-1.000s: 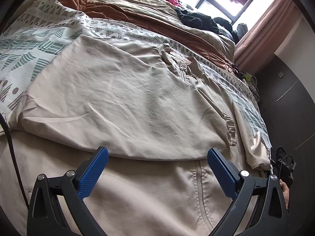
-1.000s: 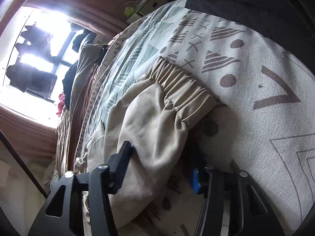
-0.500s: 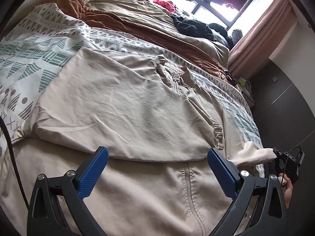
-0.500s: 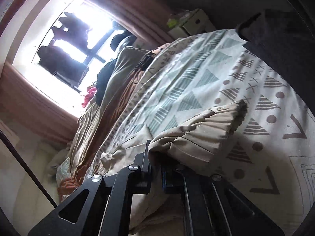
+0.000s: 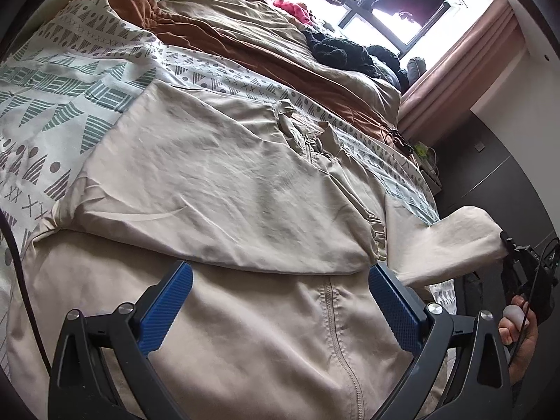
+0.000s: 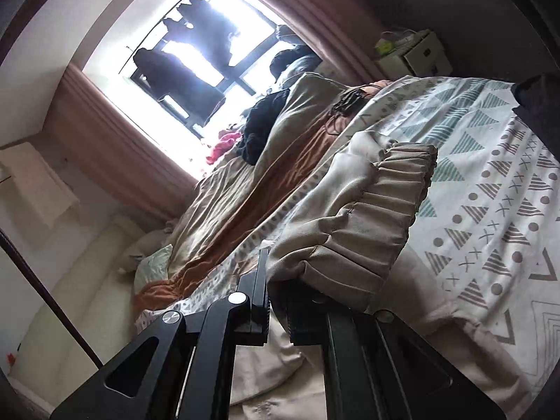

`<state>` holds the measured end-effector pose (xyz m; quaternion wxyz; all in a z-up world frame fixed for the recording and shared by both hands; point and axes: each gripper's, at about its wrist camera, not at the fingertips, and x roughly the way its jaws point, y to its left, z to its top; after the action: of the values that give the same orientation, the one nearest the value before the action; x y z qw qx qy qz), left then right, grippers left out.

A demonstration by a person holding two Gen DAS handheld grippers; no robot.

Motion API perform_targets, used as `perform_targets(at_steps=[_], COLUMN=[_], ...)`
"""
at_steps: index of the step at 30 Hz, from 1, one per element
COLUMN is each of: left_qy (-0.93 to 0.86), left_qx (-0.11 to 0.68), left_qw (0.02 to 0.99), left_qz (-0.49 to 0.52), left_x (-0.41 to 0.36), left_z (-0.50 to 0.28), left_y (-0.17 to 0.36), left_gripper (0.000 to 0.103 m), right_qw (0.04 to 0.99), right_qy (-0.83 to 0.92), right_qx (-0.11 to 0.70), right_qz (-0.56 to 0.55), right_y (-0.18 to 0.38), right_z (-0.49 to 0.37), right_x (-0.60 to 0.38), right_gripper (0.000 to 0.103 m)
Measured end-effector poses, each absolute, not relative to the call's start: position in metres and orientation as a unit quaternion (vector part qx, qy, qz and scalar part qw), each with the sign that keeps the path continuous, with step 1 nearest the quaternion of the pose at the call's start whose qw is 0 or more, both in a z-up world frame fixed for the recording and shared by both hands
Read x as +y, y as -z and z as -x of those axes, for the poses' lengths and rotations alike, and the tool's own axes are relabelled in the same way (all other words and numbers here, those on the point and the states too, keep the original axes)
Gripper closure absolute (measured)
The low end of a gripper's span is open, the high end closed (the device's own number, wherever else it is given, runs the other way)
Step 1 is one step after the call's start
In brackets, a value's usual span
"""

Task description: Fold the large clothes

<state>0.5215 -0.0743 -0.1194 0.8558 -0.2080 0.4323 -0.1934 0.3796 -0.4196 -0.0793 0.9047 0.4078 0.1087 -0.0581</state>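
A beige zip jacket (image 5: 217, 189) lies spread on the patterned bedsheet (image 5: 63, 80), its left sleeve folded across the body. My left gripper (image 5: 280, 301) hovers open above the jacket's lower front near the zip, with nothing between its blue pads (image 5: 168, 301). My right gripper (image 6: 278, 301) is shut on the elastic cuff (image 6: 378, 217) of the right sleeve and holds it lifted off the bed. In the left wrist view that sleeve (image 5: 451, 241) stretches out to the right gripper (image 5: 514, 262), held in a person's hand (image 5: 518, 336).
A brown and tan duvet (image 5: 280, 52) and a heap of dark clothes (image 5: 343, 52) lie on the far side of the bed. A window (image 6: 196, 56) with hanging clothes is behind. A small bedside box (image 6: 416, 56) stands at the bed's far corner.
My right gripper shut on the sleeve cuff, then rose and rolled, lifting the sleeve off the bed. My left gripper drew up and back a little, staying open.
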Motion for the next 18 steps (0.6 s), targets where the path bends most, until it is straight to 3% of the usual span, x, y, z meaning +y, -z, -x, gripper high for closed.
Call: perform_targets(at_steps=[7, 18], left_qy=[0.195, 0.167], left_qx=[0.433, 0.433], left_qw=[0.848, 0.844], left_qz=[0.234, 0.268], left_x=[-0.062, -0.04], left_z=[-0.526, -0.535], left_y=[0.12, 0.125], left_gripper=[0.0, 0.001], right_qw=[0.918, 0.917], right_qy=[0.009, -0.081], right_qx=[0.124, 0.227], right_qz=[-0.377, -0.318], right_y=[0.084, 0.111], right_z=[-0.418, -0.512], right_x=[-0.389, -0.336], right_gripper=[0.099, 0.098])
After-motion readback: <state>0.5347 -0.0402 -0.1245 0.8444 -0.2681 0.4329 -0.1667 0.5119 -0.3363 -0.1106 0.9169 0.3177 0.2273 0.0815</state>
